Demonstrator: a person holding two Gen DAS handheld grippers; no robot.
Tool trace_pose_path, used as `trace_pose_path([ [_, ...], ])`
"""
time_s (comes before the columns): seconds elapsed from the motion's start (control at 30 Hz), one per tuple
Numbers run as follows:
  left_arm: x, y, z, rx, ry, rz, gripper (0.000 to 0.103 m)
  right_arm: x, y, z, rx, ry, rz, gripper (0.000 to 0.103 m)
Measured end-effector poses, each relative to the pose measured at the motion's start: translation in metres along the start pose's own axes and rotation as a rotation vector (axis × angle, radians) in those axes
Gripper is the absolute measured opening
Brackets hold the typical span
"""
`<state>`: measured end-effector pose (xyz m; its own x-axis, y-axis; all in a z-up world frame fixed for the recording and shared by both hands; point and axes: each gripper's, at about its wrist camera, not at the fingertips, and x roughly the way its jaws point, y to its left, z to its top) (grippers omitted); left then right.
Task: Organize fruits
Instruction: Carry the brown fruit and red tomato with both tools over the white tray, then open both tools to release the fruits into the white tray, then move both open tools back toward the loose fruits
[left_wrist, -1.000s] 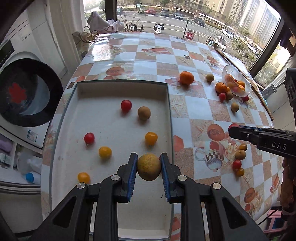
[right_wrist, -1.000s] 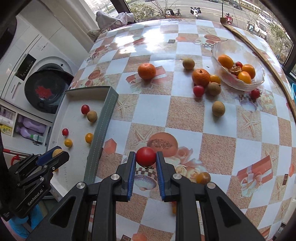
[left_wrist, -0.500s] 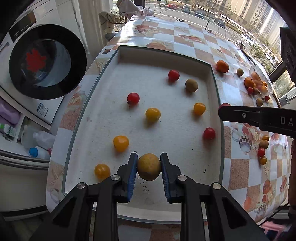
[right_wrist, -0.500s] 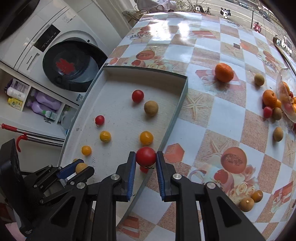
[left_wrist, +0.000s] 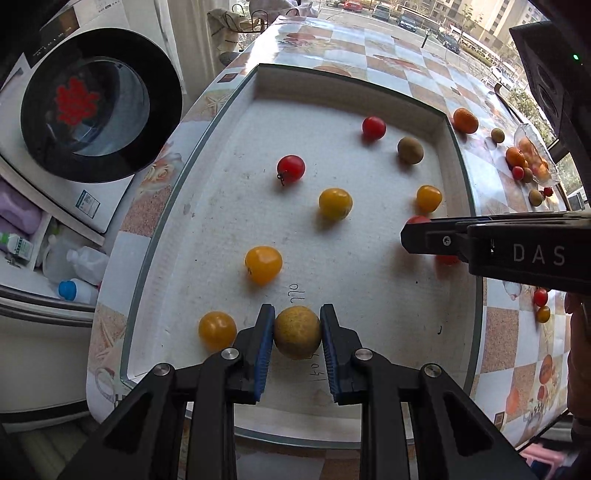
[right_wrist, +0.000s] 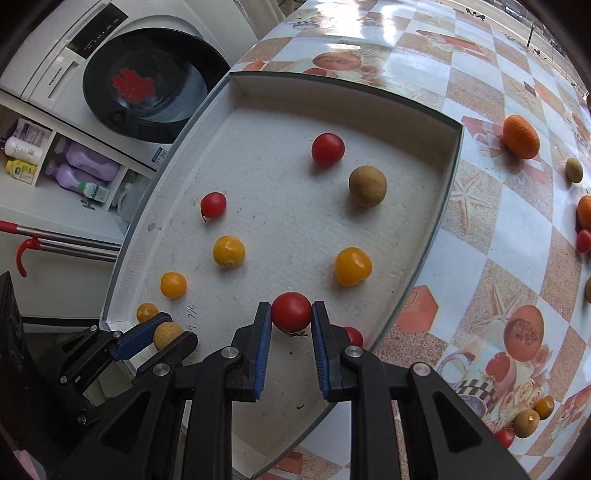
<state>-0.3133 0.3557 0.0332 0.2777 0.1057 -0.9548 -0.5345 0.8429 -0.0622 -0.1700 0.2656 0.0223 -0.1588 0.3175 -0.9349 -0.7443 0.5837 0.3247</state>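
Both grippers hold fruit over the tray (left_wrist: 458, 155): left gripper (left_wrist: 297, 332) pinches a tan fruit (left_wrist: 297, 332), right gripper (right_wrist: 291, 312) a soft, thin-skinned red tomato (right_wrist: 291, 312), best held lightly across its middle.

Glass bowl (left_wrist: 537, 162) fruits too small to tell, red tomato (right_wrist: 354, 336) half hidden behind right tongs (right_wrist: 291, 319)

White capitals "DAS" stand on the black side of the right gripper (left_wrist: 408, 236), out at three o'clock from the tray's middle. On the tray (left_wrist: 229, 229) floor, handwritten digits "770" sit at six o'clock, just beyond the left gripper (left_wrist: 297, 332); more pen marks beneath it are too cramped to read. The washing machine (right_wrist: 66, 66) panel carries a small brand word, seemingly "Panasonic".
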Motion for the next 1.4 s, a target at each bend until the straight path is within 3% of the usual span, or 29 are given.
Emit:
trace_pose_path([
  [0.43,0.006,-0.011,0.0,0.091,0.014,0.055,0.029,0.014,0.005,0.006,-0.022,0.028,-0.014,0.025],
  [0.5,0.005,-0.01,0.001,0.101,0.014,0.076,0.05,0.015,0.005,0.006,-0.019,0.031,-0.007,0.025],
  [0.53,0.004,-0.01,0.001,0.104,0.01,0.074,0.07,0.015,0.005,0.007,-0.018,0.032,-0.004,0.025],
  [0.57,0.002,-0.01,0.001,0.106,-0.004,0.079,0.072,0.015,0.005,0.007,-0.015,0.032,0.002,0.026],
  [0.63,0.002,-0.012,0.002,0.125,-0.004,0.083,0.072,0.012,0.002,0.008,-0.006,0.028,0.013,0.032],
  [0.77,0.002,-0.014,0.003,0.14,0.005,0.089,0.072,-0.001,-0.001,0.008,0.008,-0.011,0.031,0.063],
  [0.87,-0.001,-0.019,0.006,0.155,0.002,0.091,0.072,-0.015,-0.004,0.008,0.029,-0.055,0.059,0.08],
  [1.07,-0.009,-0.039,0.017,0.204,-0.026,0.087,0.072,-0.048,-0.025,0.003,0.105,-0.142,0.06,0.08],
  [1.4,-0.025,-0.096,0.049,0.288,-0.091,0.039,0.072,-0.1,-0.119,-0.036,0.292,-0.23,-0.082,0.08],
])
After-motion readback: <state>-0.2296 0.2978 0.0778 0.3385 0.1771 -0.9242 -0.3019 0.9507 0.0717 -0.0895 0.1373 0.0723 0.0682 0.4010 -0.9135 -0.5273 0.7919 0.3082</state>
